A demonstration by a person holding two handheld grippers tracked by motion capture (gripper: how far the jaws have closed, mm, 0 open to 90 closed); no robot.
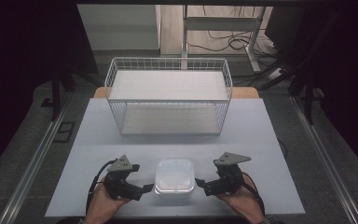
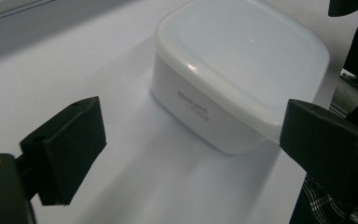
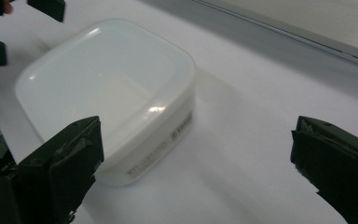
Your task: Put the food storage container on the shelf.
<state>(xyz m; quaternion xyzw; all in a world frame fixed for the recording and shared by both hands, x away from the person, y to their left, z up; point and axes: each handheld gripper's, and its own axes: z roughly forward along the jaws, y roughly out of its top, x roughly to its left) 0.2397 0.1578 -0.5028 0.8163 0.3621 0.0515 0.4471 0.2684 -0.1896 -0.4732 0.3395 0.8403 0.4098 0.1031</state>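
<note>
A white, square plastic container with a lid (image 1: 175, 175) sits on the white table near the front edge. My left gripper (image 1: 141, 179) is just to its left and my right gripper (image 1: 206, 175) just to its right, both pointing inward at it. Neither touches it. In the left gripper view the container (image 2: 242, 51) lies ahead, with the left gripper (image 2: 191, 149) open and nothing in it. The right gripper view has the container (image 3: 107, 88) ahead and to the left of the open, unloaded right gripper (image 3: 196, 168). The left gripper (image 3: 21, 25) is beyond the container.
A white wire basket (image 1: 168, 109) with a white floor panel stands at the back middle of the table (image 1: 261, 140). Open white surface lies between the basket and the container. Table legs and cables sit on the floor beyond the table.
</note>
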